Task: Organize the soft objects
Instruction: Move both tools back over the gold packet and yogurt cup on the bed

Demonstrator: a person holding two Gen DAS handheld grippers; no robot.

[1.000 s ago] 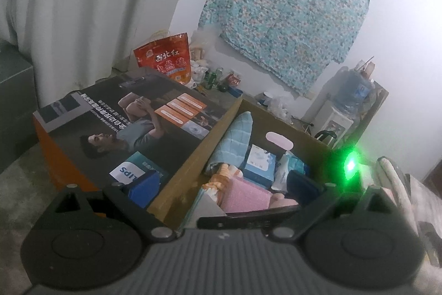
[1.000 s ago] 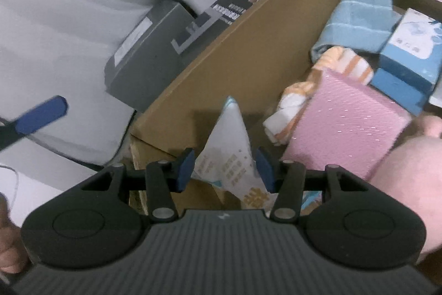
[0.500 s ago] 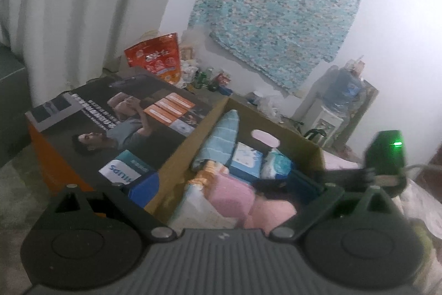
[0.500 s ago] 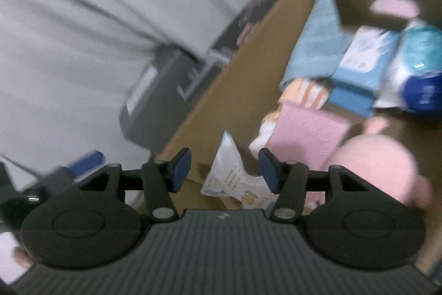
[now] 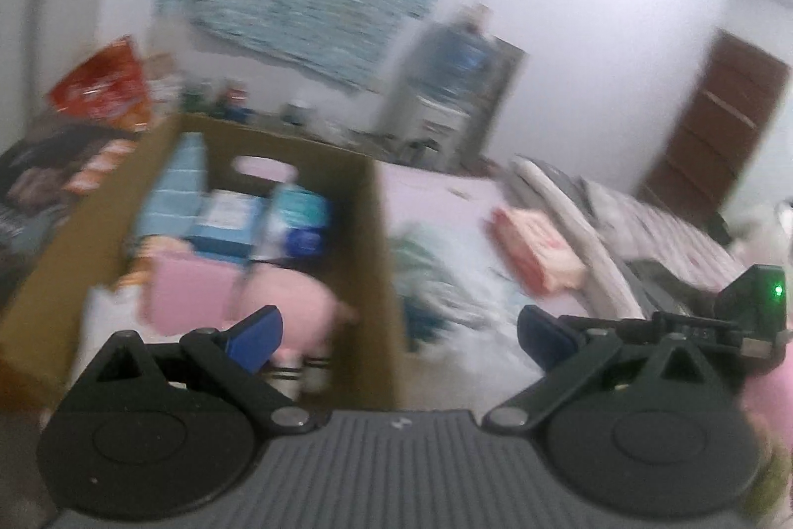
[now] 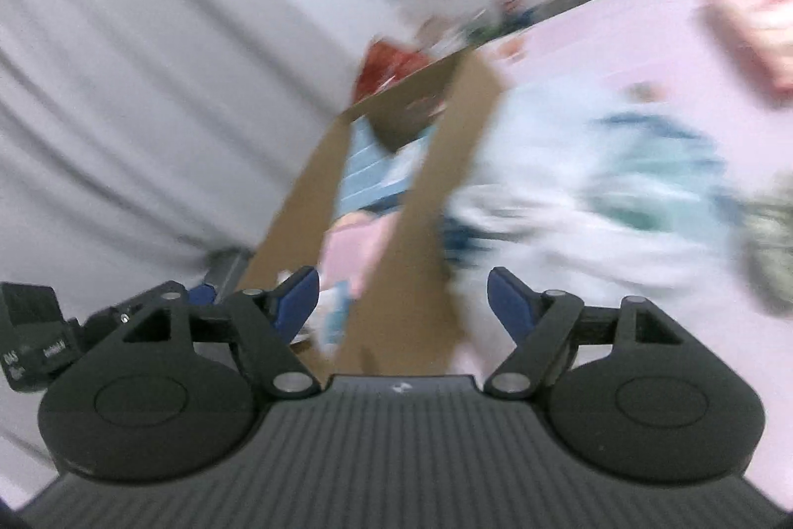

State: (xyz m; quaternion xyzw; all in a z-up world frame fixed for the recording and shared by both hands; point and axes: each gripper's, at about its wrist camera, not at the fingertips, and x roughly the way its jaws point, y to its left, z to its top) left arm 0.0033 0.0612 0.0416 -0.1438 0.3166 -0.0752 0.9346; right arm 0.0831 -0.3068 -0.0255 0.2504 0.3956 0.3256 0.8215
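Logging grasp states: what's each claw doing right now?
Left claw: open, nothing held.
Right claw: opening, nothing held between its fingers.

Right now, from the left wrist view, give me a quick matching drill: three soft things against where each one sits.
Things:
1. pink plush toy
2. blue striped towel
3. pink pack

Places:
A. on the bed, outside the cardboard box
B. upright against the box's left wall
C. at the box's near end

Pairs: 1-C, 2-B, 3-A
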